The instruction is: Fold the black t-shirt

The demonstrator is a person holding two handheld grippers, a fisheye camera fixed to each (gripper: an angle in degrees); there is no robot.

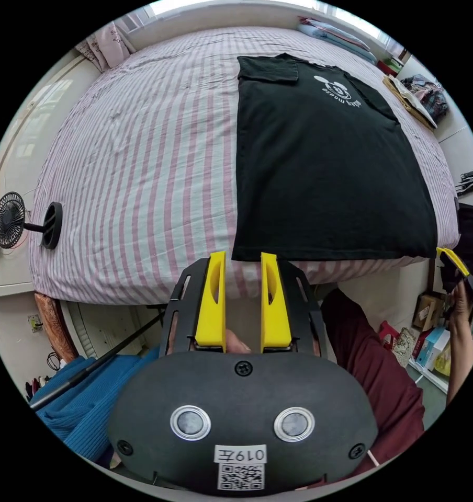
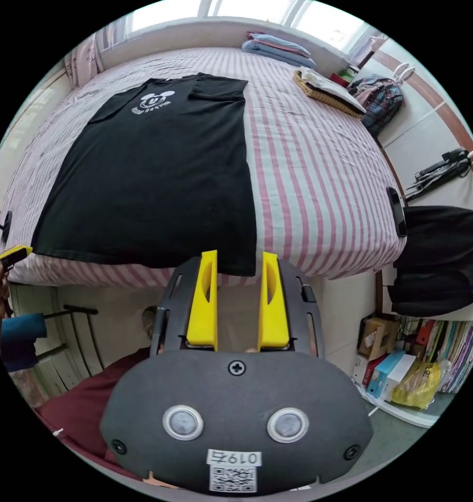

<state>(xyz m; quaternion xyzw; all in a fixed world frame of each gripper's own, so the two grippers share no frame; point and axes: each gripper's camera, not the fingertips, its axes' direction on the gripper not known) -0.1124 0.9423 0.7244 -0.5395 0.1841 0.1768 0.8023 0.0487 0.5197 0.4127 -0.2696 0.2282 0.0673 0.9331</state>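
A black t-shirt (image 1: 320, 167) with a white chest print lies flat on the striped bed (image 1: 142, 172), both sleeves folded in, hem at the bed's near edge. In the left gripper view my left gripper (image 1: 243, 257) hovers open just off the hem's left corner, nothing between its yellow jaws. The right gripper (image 1: 452, 260) peeks in at that view's right edge, held by a hand. In the right gripper view the t-shirt (image 2: 153, 178) spreads left of centre, and my right gripper (image 2: 238, 256) stands open by the hem's right corner. The left gripper (image 2: 11, 255) shows at that view's left edge.
A small black fan (image 1: 10, 219) clips on beside the bed's left edge. Folded clothes (image 2: 278, 44) and a plaid bag (image 2: 378, 102) sit at the far end. A black bag (image 2: 440, 259) and boxes with books (image 2: 404, 361) stand on the right.
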